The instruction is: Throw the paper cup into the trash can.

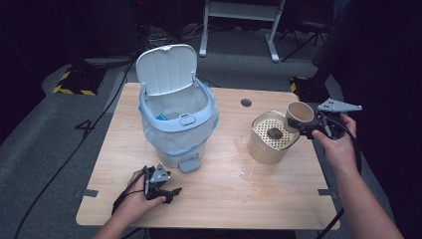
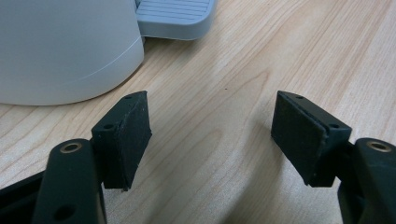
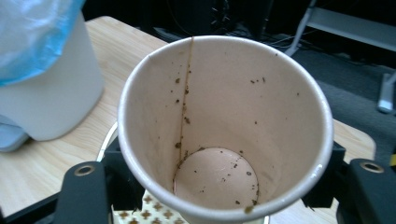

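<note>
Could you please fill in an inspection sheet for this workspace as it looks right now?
Surface: wooden table, pale smears near its middle.
Job's things: paper cup, emptied, dark specks inside; beige strainer container holding a dark clump.
Clutter: white pedal bin, lid up, blue liner.
Grippers: right gripper shut on the cup beside the container; left gripper open, low over the table by the bin's pedal.
Cables: black cable on the floor, left.
Surroundings: grey carpet; white frame legs behind.
</note>
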Motion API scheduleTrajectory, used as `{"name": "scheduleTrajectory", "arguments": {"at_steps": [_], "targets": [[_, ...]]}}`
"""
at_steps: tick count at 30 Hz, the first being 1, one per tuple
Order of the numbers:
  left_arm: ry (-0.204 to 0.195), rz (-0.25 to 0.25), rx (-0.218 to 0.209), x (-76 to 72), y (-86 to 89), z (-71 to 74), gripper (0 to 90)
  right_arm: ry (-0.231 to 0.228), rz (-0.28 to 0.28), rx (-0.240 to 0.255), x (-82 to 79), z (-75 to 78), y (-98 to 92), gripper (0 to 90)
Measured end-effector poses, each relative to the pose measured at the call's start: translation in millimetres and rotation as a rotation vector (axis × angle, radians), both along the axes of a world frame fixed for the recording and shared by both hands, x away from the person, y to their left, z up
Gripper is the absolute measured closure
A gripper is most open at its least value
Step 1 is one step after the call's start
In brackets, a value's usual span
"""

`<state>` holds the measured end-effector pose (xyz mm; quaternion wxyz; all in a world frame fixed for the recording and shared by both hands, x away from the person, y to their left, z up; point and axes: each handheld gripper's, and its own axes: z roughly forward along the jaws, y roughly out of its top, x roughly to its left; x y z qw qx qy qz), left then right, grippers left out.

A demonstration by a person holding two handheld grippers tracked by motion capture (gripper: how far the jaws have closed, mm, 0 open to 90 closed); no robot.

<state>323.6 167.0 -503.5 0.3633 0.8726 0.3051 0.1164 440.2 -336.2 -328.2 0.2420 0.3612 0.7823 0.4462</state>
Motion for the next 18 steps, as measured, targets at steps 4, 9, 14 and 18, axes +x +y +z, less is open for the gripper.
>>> {"name": "scheduleTrajectory", "arguments": {"at_steps": [4,9,14,18], "targets": [[0.000,-0.001,-0.001,0.0,0.0,0.0,28.5,0.019,0.016,0.021,-2.5,2.1,2.2,32.0],[0.001,0.000,-0.001,0.1,0.0,0.0,28.4,0.026,0.021,0.018,-5.1,3.5,4.9,32.0],[0.001,0.000,-0.001,0.1,0.1,0.0,28.4,0.025,0.026,0.013,-7.5,4.8,8.8,31.9],[0.001,0.000,-0.002,0.1,0.1,0.0,28.4,0.022,0.031,0.006,-7.6,6.8,11.6,31.8]]}}
